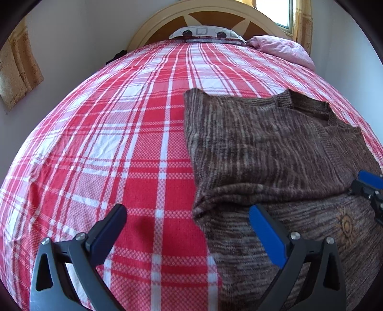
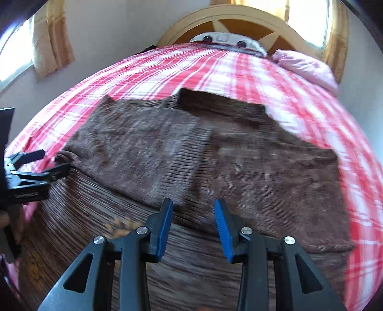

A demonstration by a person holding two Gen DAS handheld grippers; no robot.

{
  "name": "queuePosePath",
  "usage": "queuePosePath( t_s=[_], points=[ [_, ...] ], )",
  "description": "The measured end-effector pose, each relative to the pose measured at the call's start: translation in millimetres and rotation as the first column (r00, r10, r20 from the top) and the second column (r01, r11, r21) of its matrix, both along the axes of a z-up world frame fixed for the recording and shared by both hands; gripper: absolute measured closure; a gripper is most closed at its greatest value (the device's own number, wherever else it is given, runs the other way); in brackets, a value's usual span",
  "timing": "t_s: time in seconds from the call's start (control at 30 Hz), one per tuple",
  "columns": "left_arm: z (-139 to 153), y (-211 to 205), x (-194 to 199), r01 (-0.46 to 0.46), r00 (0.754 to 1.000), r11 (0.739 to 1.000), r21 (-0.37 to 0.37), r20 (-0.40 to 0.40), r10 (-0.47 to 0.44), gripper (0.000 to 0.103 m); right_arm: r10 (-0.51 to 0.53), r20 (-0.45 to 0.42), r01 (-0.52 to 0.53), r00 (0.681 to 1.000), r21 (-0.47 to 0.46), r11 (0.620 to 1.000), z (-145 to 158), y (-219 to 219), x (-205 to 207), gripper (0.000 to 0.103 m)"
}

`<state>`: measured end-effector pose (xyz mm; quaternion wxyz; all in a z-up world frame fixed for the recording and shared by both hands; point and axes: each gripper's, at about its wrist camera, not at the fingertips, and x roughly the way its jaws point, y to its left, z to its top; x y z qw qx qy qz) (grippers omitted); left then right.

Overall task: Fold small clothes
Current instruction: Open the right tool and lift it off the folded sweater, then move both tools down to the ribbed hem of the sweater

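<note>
1. Left wrist view: the left gripper [image 1: 188,229] stands wide apart and holds nothing. Its left finger hangs over the red plaid bedspread [image 1: 115,134], its right finger over the brown knitted sweater [image 1: 263,143].
2. Left wrist view: the sweater lies on the right half of the bed. An upper part is already folded over the lower part, and the fold edge runs just in front of the fingers. A small sun-like emblem [image 1: 346,226] shows on the lower layer. At the right border a part of the right gripper [image 1: 368,186] is seen, low above the knit.
3. Left wrist view: far behind are the headboard [image 1: 210,21], a patterned pillow [image 1: 205,33] and a pink pillow [image 1: 284,49].
4. Right wrist view: this picture is blurred. The right gripper [image 2: 194,227] is partly apart, a narrow to middle gap, with nothing between the pads; it hovers over the sweater [image 2: 215,155] near the fold edge.
5. Right wrist view: the left gripper [image 2: 40,160] shows at the left border beside the sweater's left edge, its jaws apart.
6. Step in hand, as I judge: one fold seems made and both claws are free, so they look for the next hold.
7. Next move, as I judge: each claw must come down on an edge or corner of the sweater, close on both layers together, then carry that side across evenly. The knit is thick and soft, so a shallow bite may slip or take only the top layer.
</note>
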<state>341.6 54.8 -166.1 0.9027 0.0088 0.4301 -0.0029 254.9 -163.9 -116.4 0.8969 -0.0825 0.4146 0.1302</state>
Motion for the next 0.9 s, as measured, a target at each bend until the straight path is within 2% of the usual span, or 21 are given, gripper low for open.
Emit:
queuePosePath(
  t_s=[0.1,0.3,0.47,0.9],
  points=[
    [9,-3,-15,0.029,0.999,0.999,-0.025,0.027,-0.028,0.000,-0.009,0.002,0.009,1.000,0.027,1.000,6,-15,-10,0.065],
    [20,-13,-44,0.050,0.996,0.999,0.010,0.068,-0.050,0.000,-0.012,-0.017,0.012,1.000,0.018,1.000,5,-30,-30,0.065],
    [23,-16,-65,0.067,0.995,0.998,-0.007,0.070,-0.067,0.000,0.007,-0.023,-0.007,1.000,0.015,1.000,2,-40,-53,0.060],
    [15,-12,-120,0.047,0.997,0.998,-0.048,0.065,-0.044,0.000,-0.051,-0.034,0.053,0.998,0.047,0.997,-8,-76,-103,0.060]
  ],
)
